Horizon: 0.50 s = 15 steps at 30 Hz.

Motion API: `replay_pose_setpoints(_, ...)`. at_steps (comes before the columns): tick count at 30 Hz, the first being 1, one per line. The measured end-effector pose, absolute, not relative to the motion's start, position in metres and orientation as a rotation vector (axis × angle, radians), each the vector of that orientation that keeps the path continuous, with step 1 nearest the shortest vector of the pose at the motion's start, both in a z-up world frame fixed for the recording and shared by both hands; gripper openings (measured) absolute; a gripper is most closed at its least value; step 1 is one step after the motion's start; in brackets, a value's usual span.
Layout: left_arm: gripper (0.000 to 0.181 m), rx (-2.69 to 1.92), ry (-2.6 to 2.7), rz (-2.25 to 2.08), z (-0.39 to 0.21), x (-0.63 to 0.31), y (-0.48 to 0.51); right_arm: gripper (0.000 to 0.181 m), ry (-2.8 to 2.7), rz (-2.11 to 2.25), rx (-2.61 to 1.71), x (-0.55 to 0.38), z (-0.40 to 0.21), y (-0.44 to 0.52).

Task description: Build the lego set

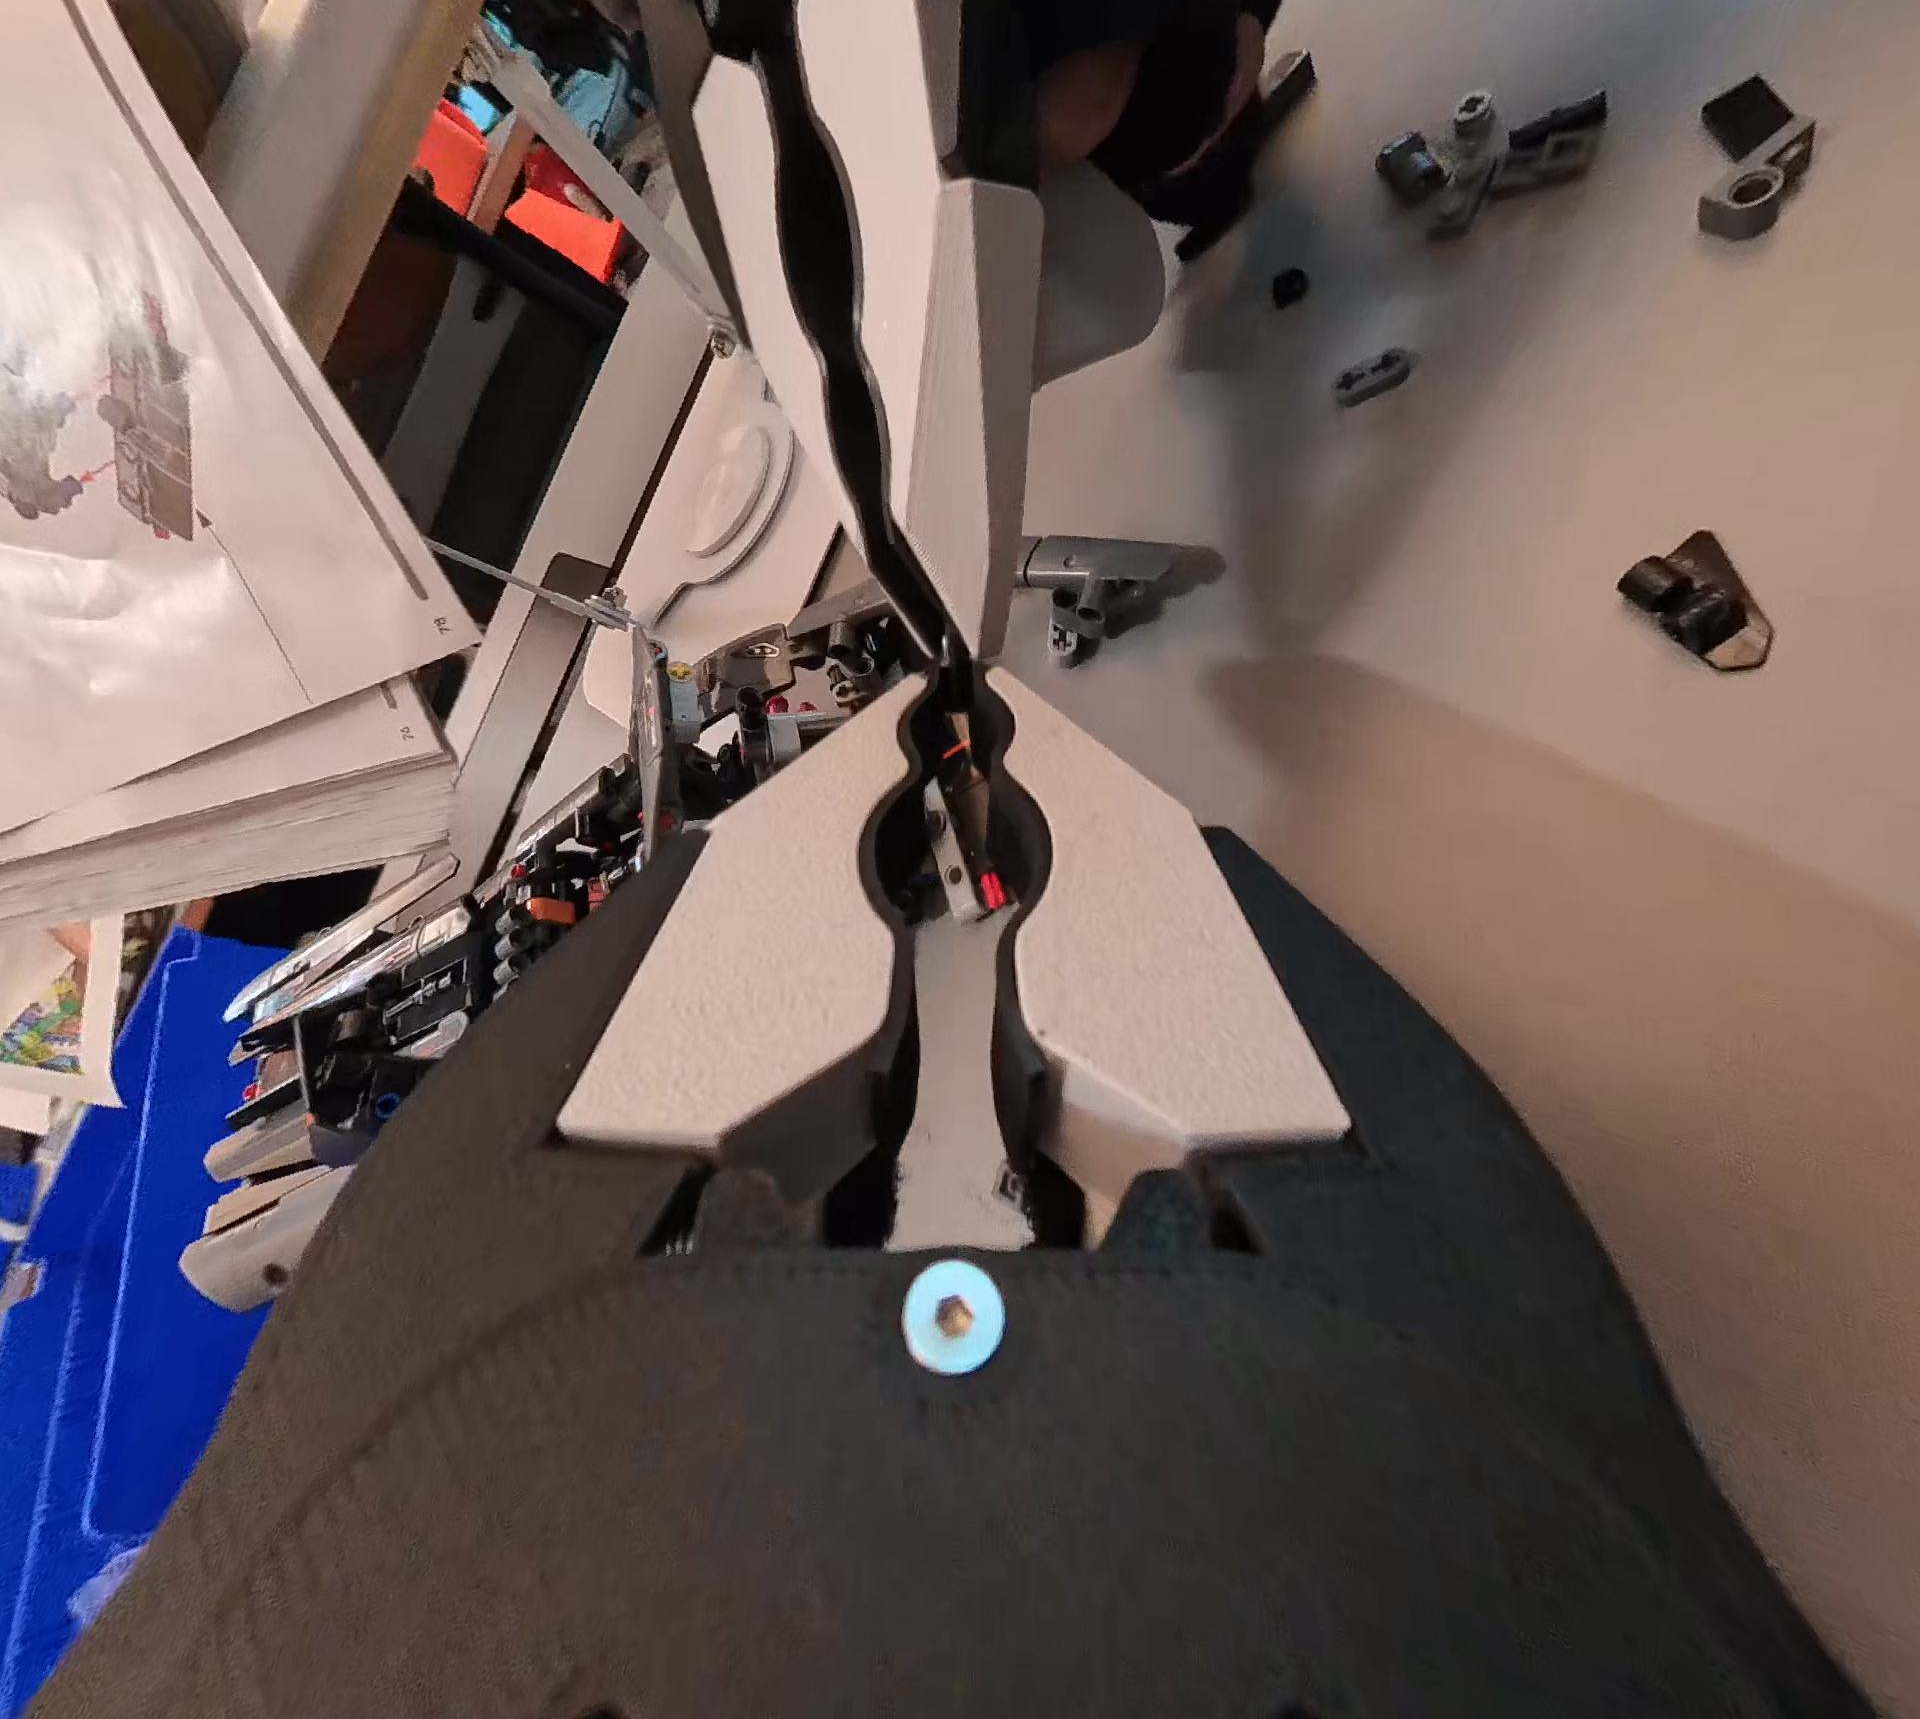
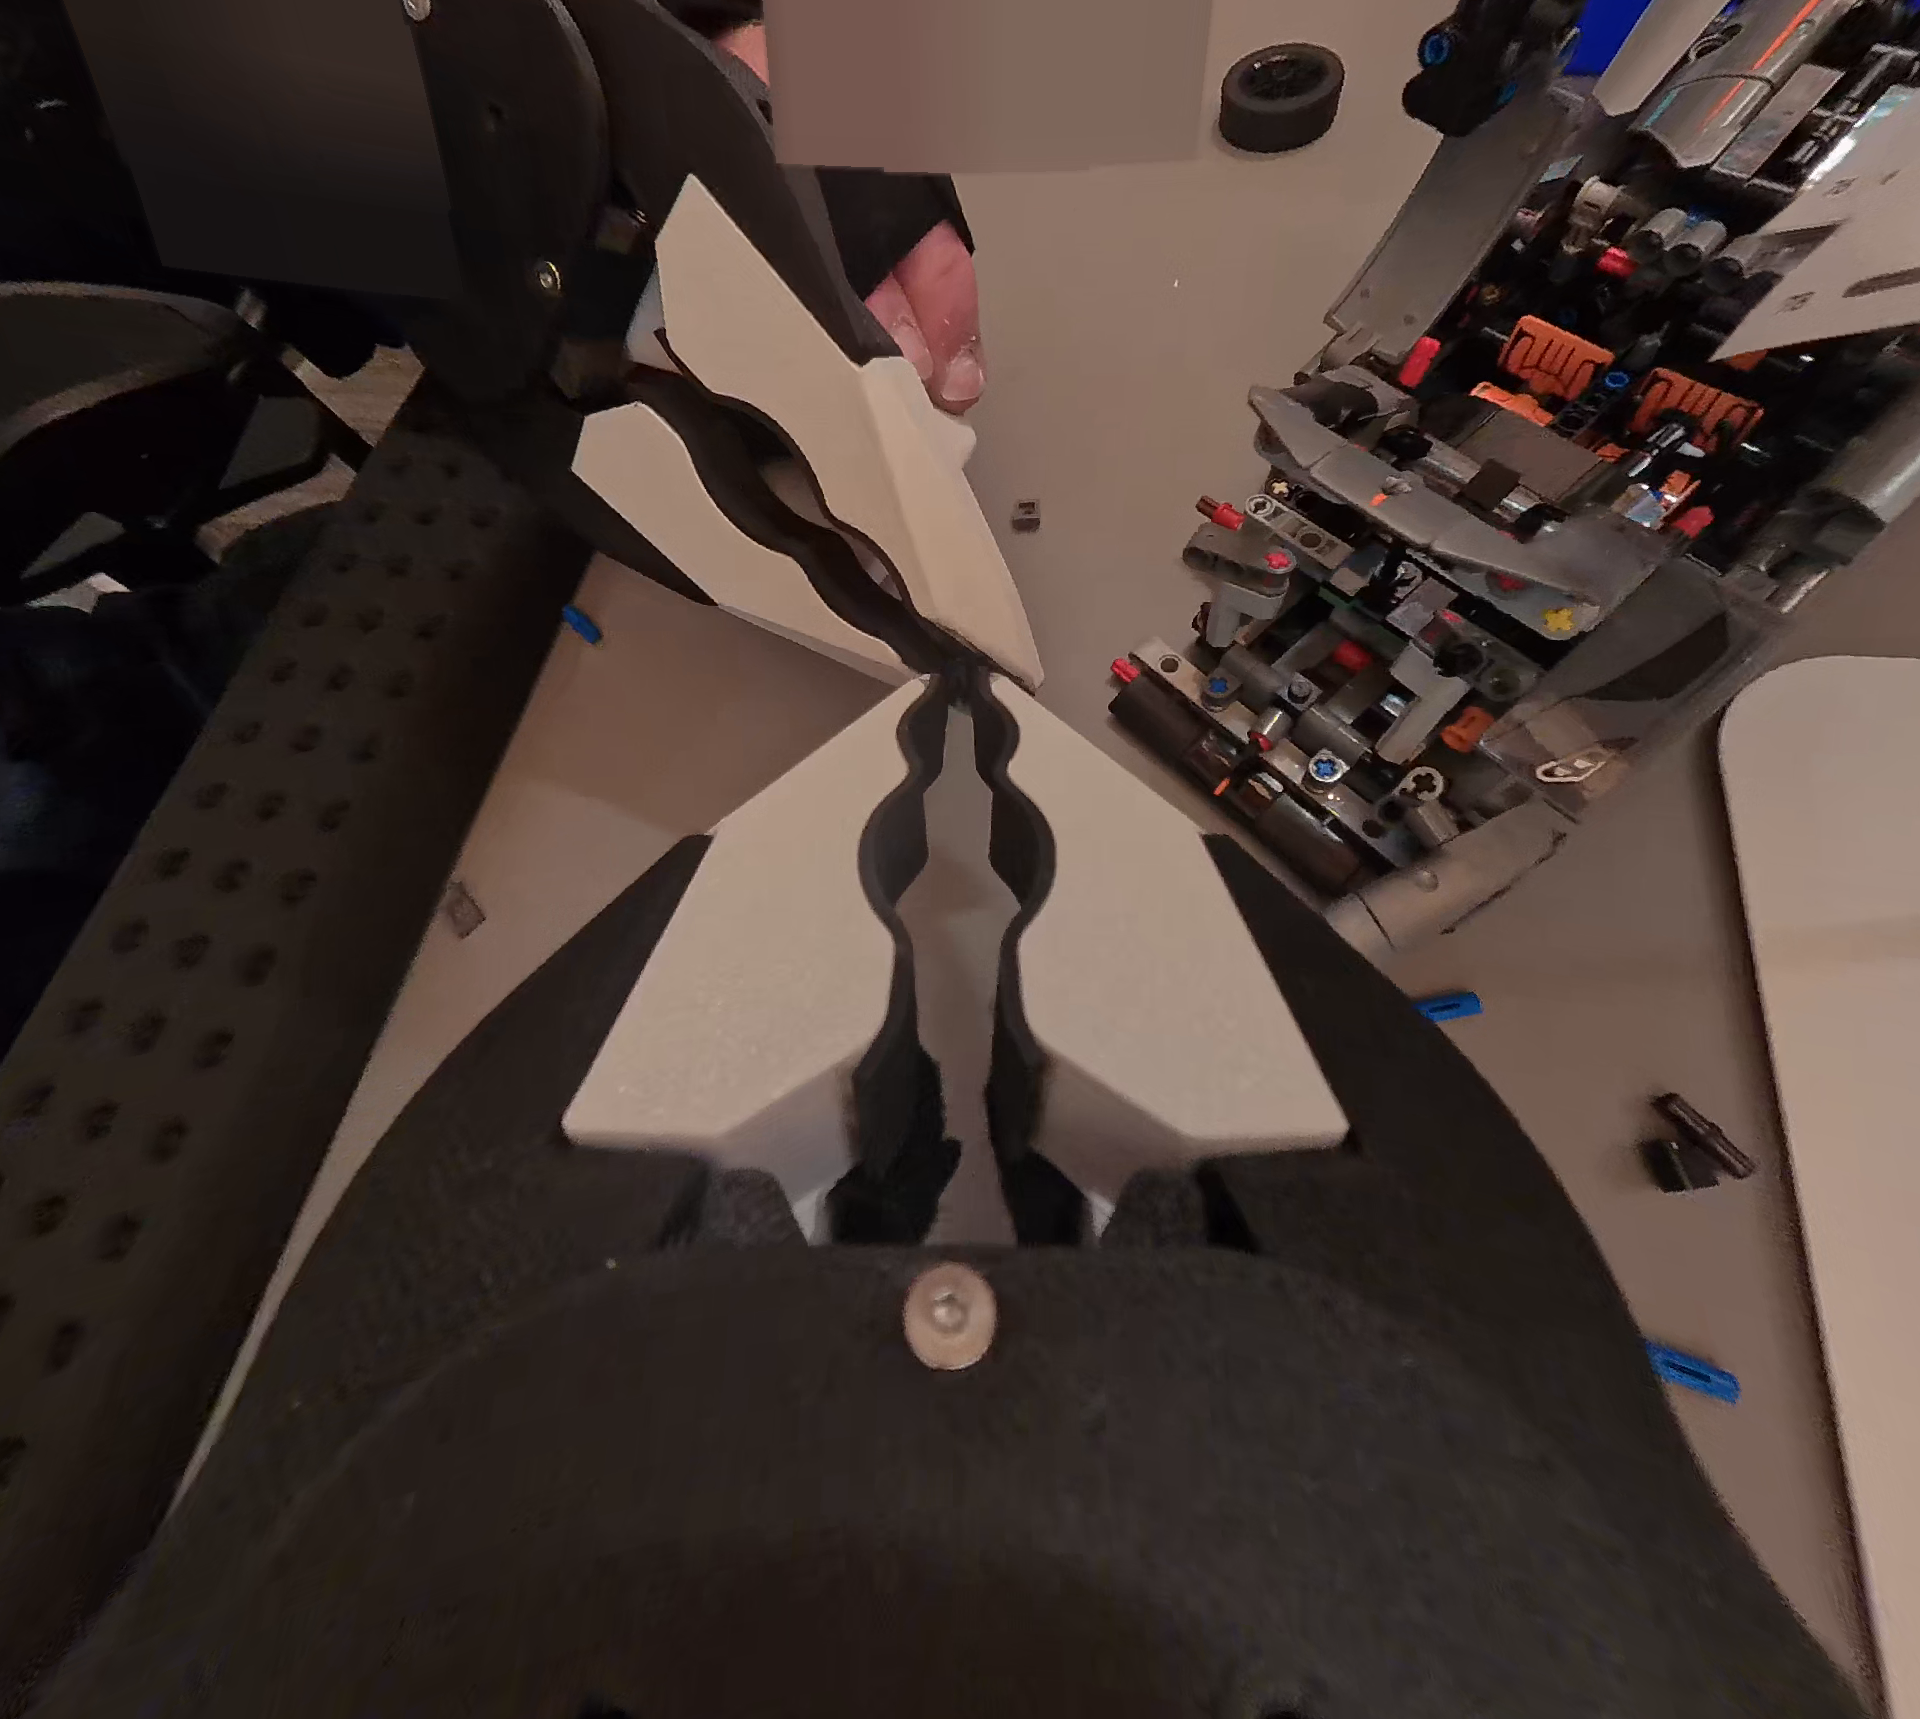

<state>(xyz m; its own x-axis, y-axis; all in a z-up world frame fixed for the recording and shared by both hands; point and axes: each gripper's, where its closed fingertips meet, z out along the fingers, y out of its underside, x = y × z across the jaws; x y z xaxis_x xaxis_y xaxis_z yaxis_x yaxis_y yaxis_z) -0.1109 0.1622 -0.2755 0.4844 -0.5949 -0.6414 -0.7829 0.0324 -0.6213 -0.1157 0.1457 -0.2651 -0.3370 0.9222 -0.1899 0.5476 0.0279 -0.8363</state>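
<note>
White-faced fingers lined with wavy black pads make up both tools, and their tips meet nose to nose above the table point(image 1: 1558, 838). The left gripper point(image 1: 951, 682) has its jaws drawn nearly together, and in the hollow between its pads sits a small grey and black lego piece point(image 1: 971, 848) with a red end; the pads close round it, though whether the very tips pinch something more cannot be told. The right gripper point(image 2: 951, 698) is likewise almost closed, its tips pressed at a dark sliver where it meets the left gripper point(image 2: 935, 620); what that sliver is cannot be made out. Only the left wrist view shows the piece in the hollow; the right wrist view looks straight through an empty wavy gap. The left wrist view also shows the right gripper point(image 1: 961, 630) coming down from above with a gloved hand point(image 1: 1132, 69) behind it, loose grey and black parts point(image 1: 1486, 147) scattered over the table to the right, and an open instruction booklet point(image 1: 187, 464) propped at the left. The right wrist view alone gives a clear look at the lego car model point(image 2: 1507, 526), grey with orange and red bits, standing just right of the tips, with a black wheel point(image 2: 1280, 97) further back and blue pins point(image 2: 1449, 1006) on the table point(image 2: 1143, 339).
</note>
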Motion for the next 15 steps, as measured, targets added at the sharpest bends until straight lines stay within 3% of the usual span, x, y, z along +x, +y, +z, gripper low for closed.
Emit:
replay_pose_setpoints(6, 0.001, -1.652, 1.253, 0.291, -0.280, -0.115, 0.163, 0.002, -1.958, 1.096, -1.473, -0.118, -0.271, 0.147)
replay_pose_setpoints(9, 0.025, -1.721, 1.185, 0.340, -0.278, -0.136, 0.172, 0.002, -1.919, 1.029, -1.495, -0.124, -0.273, 0.155)
replay_pose_setpoints(15, 0.029, -1.866, 0.993, 0.232, -0.282, -0.164, 0.183, 0.002, -1.813, 0.908, -1.538, -0.137, -0.277, 0.178)
